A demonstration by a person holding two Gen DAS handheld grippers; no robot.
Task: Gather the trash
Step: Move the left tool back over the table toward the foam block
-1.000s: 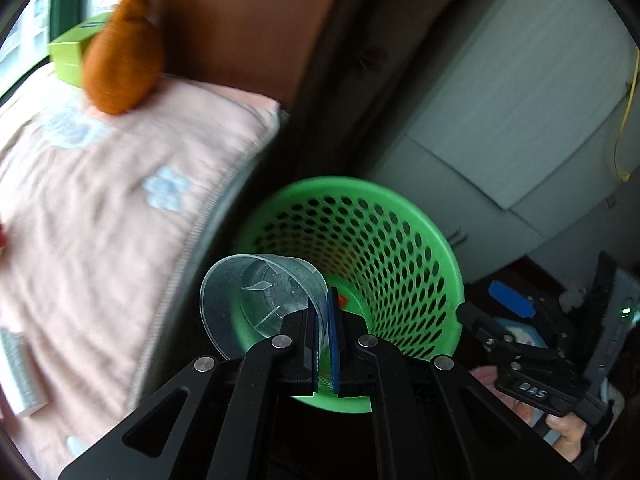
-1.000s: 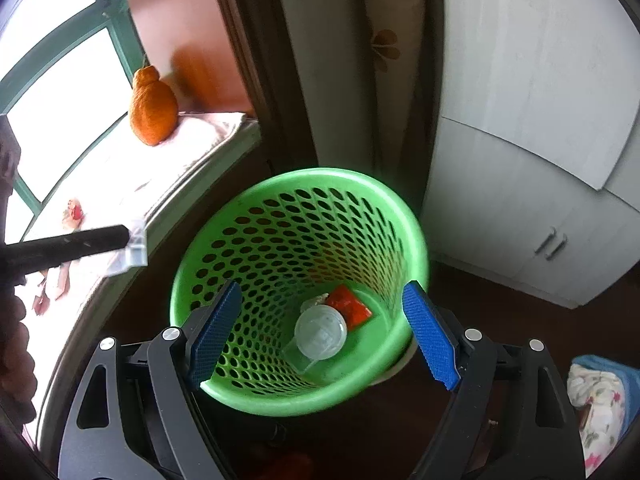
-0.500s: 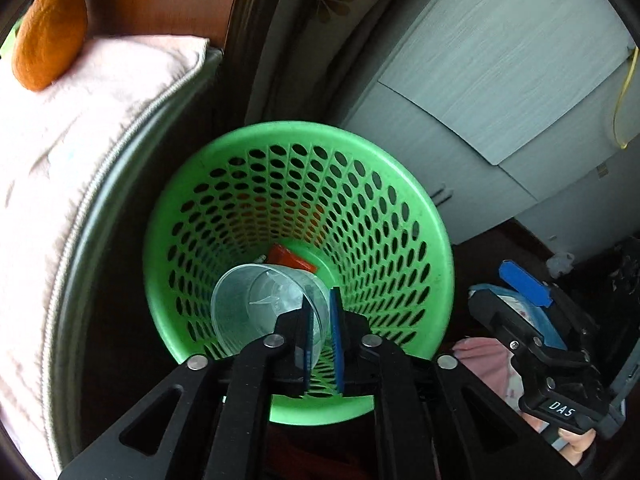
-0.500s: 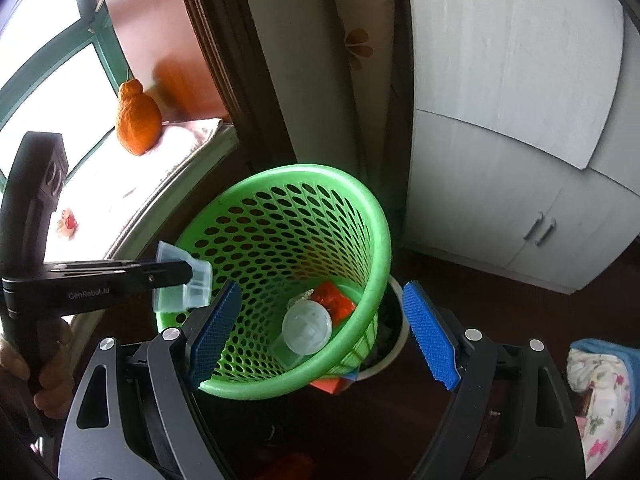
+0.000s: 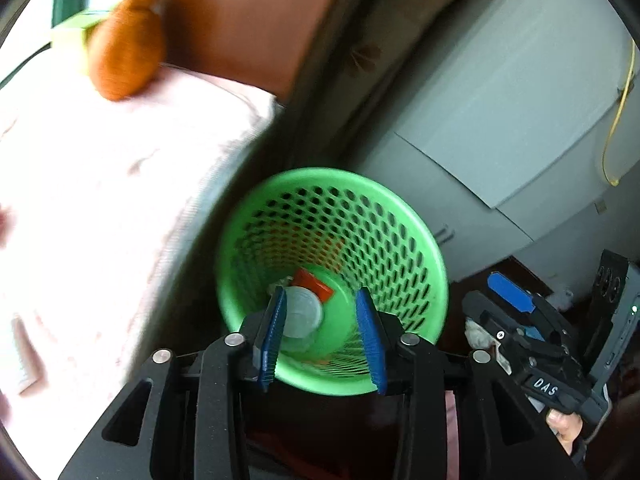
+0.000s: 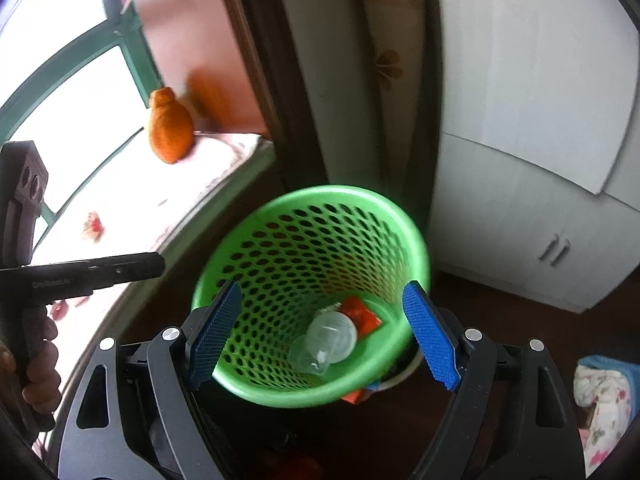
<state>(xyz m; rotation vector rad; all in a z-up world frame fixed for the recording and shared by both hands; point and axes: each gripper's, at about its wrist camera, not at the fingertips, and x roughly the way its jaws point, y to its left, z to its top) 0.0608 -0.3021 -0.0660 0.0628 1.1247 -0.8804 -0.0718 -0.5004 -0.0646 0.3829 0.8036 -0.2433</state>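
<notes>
The green perforated basket stands on the floor beside the ledge. At its bottom lie clear plastic cup trash and a red wrapper. My left gripper hovers over the basket's near rim. Its jaws are opening and nothing is between the blue pads. In the right wrist view the left gripper shows side-on at the left, empty, held by a hand. My right gripper is open and empty above the basket, and its blue pad shows at the right.
An orange stuffed toy sits on the pink-covered window ledge. Small red scraps lie on the ledge. White cabinet doors stand behind the basket. A floral cloth lies on the dark floor at the right.
The left gripper carried a clear cup over the basket and opened; the cup is gone from its jaws. The left hand then drew back toward the ledge. The right gripper stayed open.
</notes>
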